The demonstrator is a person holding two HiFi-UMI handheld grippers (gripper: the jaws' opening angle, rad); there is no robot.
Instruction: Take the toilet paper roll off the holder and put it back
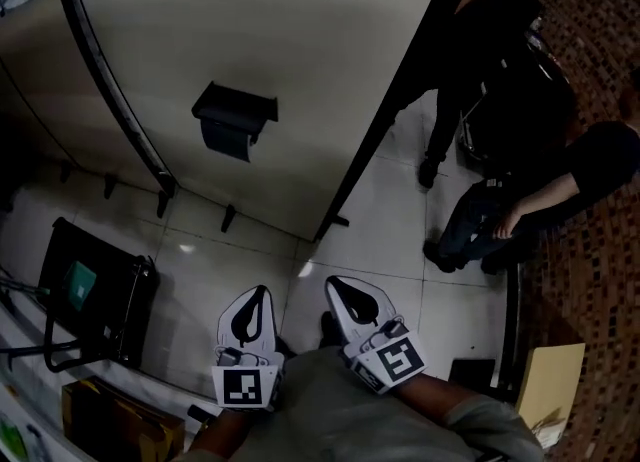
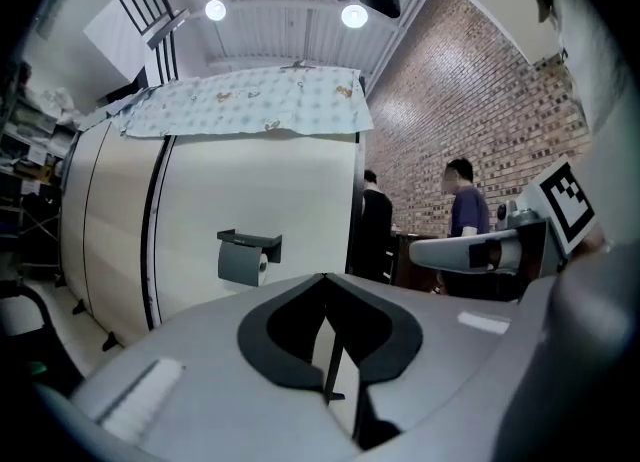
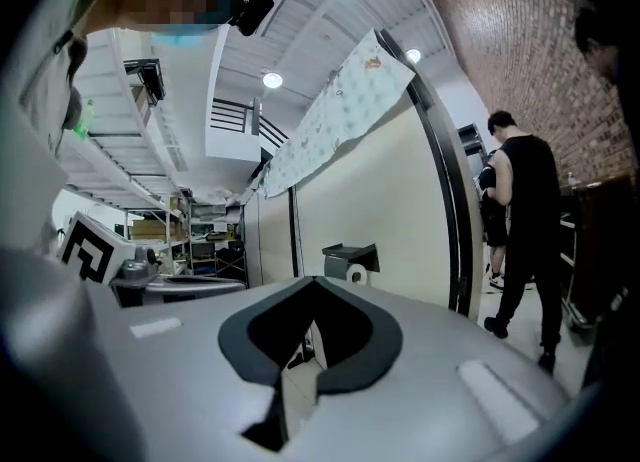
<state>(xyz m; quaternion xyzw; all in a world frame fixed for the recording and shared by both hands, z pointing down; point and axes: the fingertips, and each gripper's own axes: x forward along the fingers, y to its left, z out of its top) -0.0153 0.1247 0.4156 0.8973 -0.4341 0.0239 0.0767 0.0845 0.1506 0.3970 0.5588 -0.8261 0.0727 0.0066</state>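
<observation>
Both grippers are shut and empty: left gripper [image 1: 258, 291] and right gripper [image 1: 333, 281] show jaws meeting tip to tip, nothing between them; both sit low in the head view, well apart from the cream panel [image 1: 300, 40]. Head view is dark; the hands behind the marker cubes are hard to make out. Toilet paper roll [image 2: 243, 266] hangs on the holder [image 2: 250, 240], mounted on that panel; the holder's black lid covers its top; the roll looks grey, with a paler end face.
</observation>
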